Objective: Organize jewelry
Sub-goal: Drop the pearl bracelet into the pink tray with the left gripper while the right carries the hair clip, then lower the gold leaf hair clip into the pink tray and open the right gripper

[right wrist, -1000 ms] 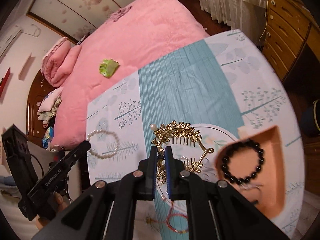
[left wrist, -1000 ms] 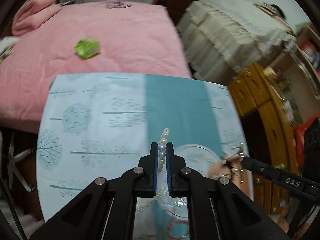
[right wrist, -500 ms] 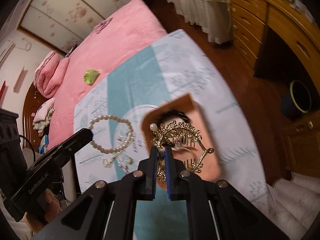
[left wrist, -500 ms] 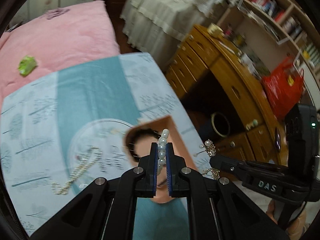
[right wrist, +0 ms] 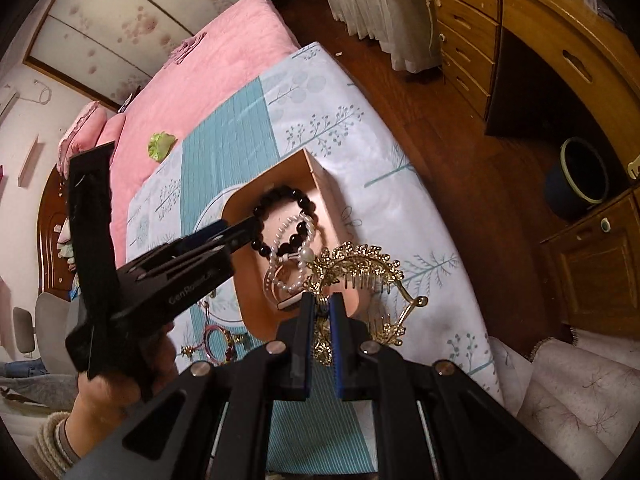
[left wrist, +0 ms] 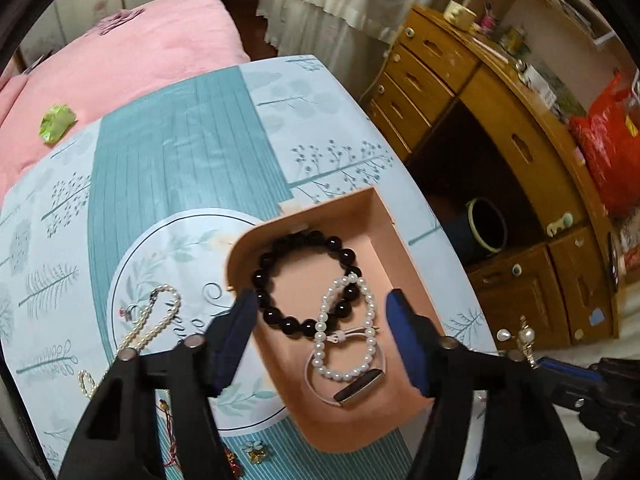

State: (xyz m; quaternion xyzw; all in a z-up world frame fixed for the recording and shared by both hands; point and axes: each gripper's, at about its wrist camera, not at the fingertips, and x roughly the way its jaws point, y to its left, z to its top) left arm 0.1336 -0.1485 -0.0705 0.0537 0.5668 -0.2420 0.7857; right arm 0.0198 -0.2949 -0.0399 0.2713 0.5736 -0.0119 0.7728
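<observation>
Pearls of a white bracelet (left wrist: 347,325) lay inside the peach tray (left wrist: 404,256) on the tabletop (left wrist: 168,168), overlapping a black bead bracelet (left wrist: 304,276). The left claw (left wrist: 320,334) had just been opening and stood spread above the tray, nothing between its jaws. The right claw (right wrist: 321,322), at the tray's near edge, pinched a gold hair comb (right wrist: 360,268).

A: The tray (left wrist: 384,216) at centre is peach; in it lie a glossy black bead bracelet (left wrist: 280,276) and a white pearl bracelet (left wrist: 372,312).

B: At ten o'clock the tablecloth (left wrist: 168,160) is teal-striped, with pale blue tree prints. The hair comb (right wrist: 360,264) is gold.
</observation>
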